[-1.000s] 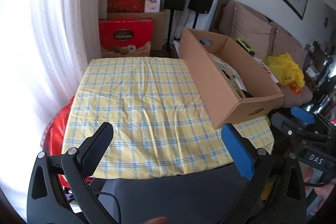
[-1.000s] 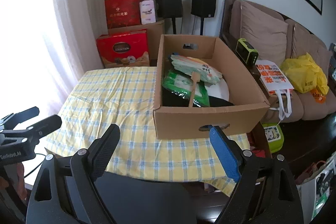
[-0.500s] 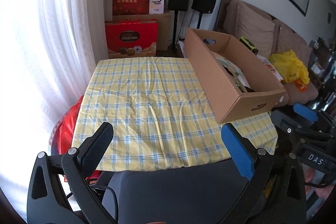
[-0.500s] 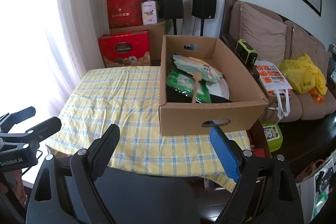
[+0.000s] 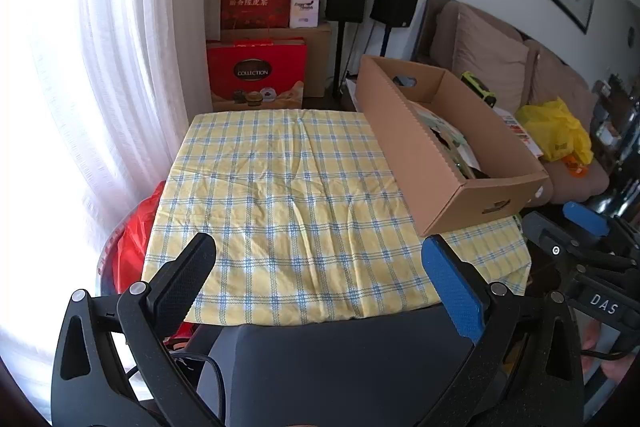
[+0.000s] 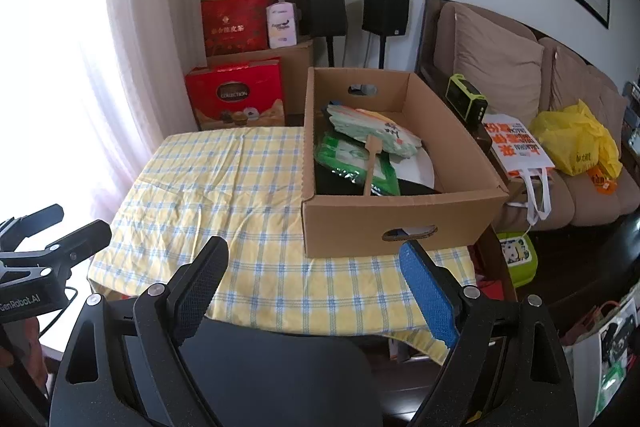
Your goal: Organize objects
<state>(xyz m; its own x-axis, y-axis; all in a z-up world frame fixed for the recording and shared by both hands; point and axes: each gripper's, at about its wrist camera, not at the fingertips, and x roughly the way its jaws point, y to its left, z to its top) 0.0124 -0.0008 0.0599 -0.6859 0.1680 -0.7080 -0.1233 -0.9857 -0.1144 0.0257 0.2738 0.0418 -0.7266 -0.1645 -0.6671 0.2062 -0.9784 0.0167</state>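
Observation:
A brown cardboard box (image 6: 400, 219) (image 5: 416, 155) stands on the right side of a table with a yellow and blue checked cloth (image 5: 280, 195) (image 6: 224, 187). Inside the box lie a green packet (image 6: 352, 159), a pale fan with a wooden handle (image 6: 370, 137) and a white round item (image 6: 420, 167). My left gripper (image 5: 318, 263) hangs open over the table's near edge, nothing between its fingers. My right gripper (image 6: 314, 265) is open too, just short of the box's near wall. The other gripper shows at the side of each view.
A dark chair back (image 5: 344, 359) sits below both grippers. Red gift boxes (image 6: 236, 95), two black speakers (image 6: 386, 9) and a curtain (image 5: 120, 67) stand behind the table. A brown sofa (image 6: 560, 131) with a yellow bag (image 6: 576, 135) is to the right.
The left wrist view has drawn back and swung a little, so the table and box sit further off. The right view shifted slightly. Both grippers stay open.

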